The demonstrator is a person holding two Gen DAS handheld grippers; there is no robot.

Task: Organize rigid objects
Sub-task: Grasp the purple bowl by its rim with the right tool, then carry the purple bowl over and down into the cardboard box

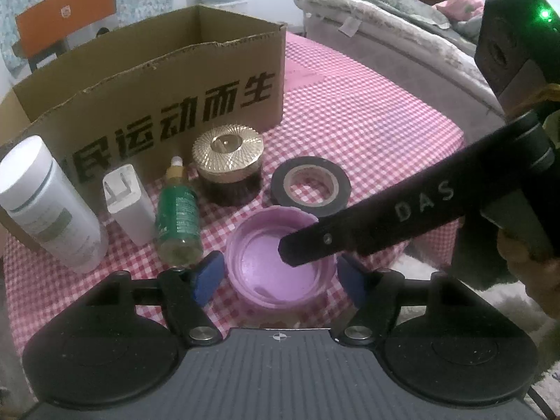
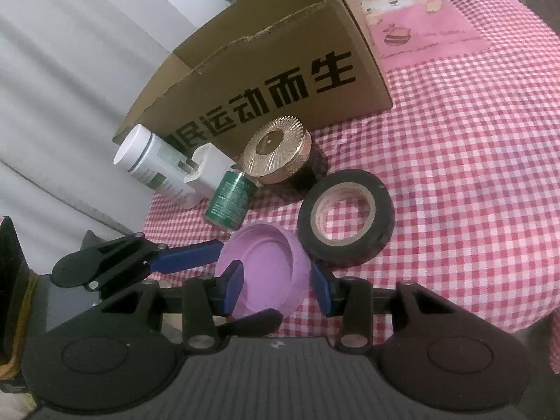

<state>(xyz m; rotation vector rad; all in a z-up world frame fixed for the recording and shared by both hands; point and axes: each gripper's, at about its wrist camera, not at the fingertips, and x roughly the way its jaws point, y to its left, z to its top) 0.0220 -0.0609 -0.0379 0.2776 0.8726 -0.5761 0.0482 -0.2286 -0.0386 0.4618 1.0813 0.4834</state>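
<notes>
Left claw (image 1: pixel 280 273): 2 blue pads set against opposite sides of the upturned purple lid (image 1: pixel 280 273), apparently pinching it. Right claw (image 2: pixel 276 285): 1 finger inside the lid, 1 outside its wall; pressing or not, cannot tell.

Lid sits on the worktop (image 1: pixel 367 112) in front of the cardboard box (image 1: pixel 147 80), near side.

Risks:
- 2 claws on 1 lid may pull against each other and flip it.
- A skid could strike the tape roll (image 1: pixel 309 185) or topple the green bottle (image 1: pixel 177 217).

Box reads "运动而生". Right claw's finger reads "DAS". Bottle labels unreadable.

The right claw (image 1: pixel 301 245) hides part of the purple lid (image 1: pixel 266 262).
</notes>
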